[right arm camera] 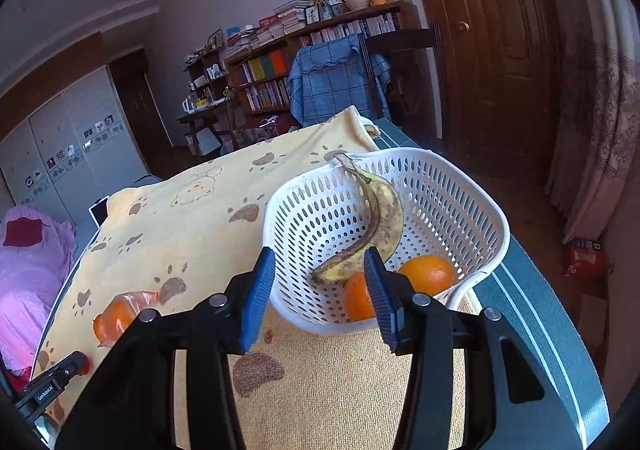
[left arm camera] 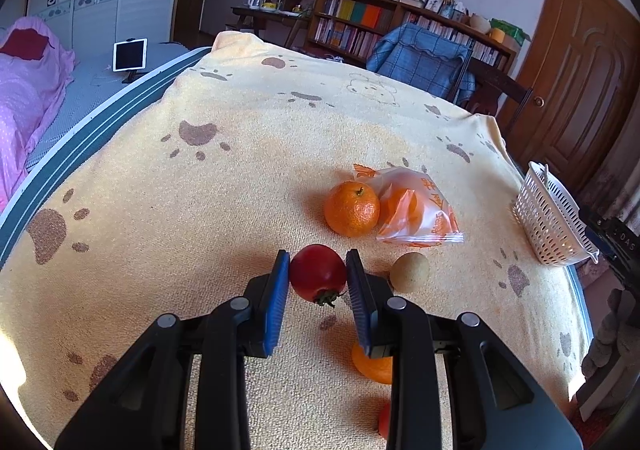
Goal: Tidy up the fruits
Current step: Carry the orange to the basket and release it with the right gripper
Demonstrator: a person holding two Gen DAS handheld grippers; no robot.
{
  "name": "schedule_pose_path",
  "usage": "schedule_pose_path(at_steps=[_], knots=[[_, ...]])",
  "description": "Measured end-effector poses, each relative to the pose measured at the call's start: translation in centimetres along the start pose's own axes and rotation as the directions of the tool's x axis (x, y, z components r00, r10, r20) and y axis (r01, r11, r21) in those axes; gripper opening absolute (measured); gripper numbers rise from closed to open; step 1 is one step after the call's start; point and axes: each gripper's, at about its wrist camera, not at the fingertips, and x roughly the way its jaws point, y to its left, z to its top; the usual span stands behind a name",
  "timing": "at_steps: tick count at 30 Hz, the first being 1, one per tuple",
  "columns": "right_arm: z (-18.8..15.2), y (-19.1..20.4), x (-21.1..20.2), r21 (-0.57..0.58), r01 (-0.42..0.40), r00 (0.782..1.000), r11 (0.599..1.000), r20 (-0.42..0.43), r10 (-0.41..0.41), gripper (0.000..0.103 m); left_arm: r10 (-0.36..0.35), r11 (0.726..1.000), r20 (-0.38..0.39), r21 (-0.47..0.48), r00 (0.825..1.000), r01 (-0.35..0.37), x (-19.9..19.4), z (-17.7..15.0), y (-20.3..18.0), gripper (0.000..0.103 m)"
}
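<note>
My left gripper [left arm camera: 317, 256] is shut on a red tomato [left arm camera: 318, 276], its blue pads pressing both sides. Beyond it on the paw-print cloth lie a loose orange [left arm camera: 352, 207], a plastic bag with an orange inside [left arm camera: 416, 209] and a round brownish fruit [left arm camera: 409, 272]. Another orange [left arm camera: 374, 368] shows partly under the right finger. My right gripper [right arm camera: 319, 256] stands open over the near rim of the white basket [right arm camera: 316, 217], nothing between its pads. In the basket lie a spotted banana [right arm camera: 384, 217] and two oranges [right arm camera: 428, 274] [right arm camera: 356, 300].
The basket [left arm camera: 548, 221] sits at the table's right edge, near a blue striped border [right arm camera: 532, 314]. The bagged orange [right arm camera: 120, 314] lies left of the basket. A chair draped in blue cloth [left arm camera: 420, 61], bookshelves and a wooden door [left arm camera: 580, 81] stand behind the table; a bed [left arm camera: 24, 97] is left.
</note>
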Motion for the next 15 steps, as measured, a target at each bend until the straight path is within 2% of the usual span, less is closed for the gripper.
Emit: schedule_pose_path(at_steps=[10,12,15], knots=[[1.2,-1.3,-2.0,0.057,-0.012,0.998,0.998,0.054,0.009,0.048,0.021,1.000,0.013,-0.003,1.000,-0.021,-0.6,0.4,-0.1,0.029],[1.5,-2.0,-2.5,0.059,0.011,0.997,0.998,0.072,-0.016,0.058,0.025,1.000,0.020,0.009,0.999,-0.026,-1.1,0.6,-0.6,0.029],[2.0,-3.0,-2.5,0.074,0.033,0.997,0.997,0.063,-0.038,0.060,0.012,1.000,0.026,0.026,1.000,-0.013,-1.6,0.7,-1.9,0.029]])
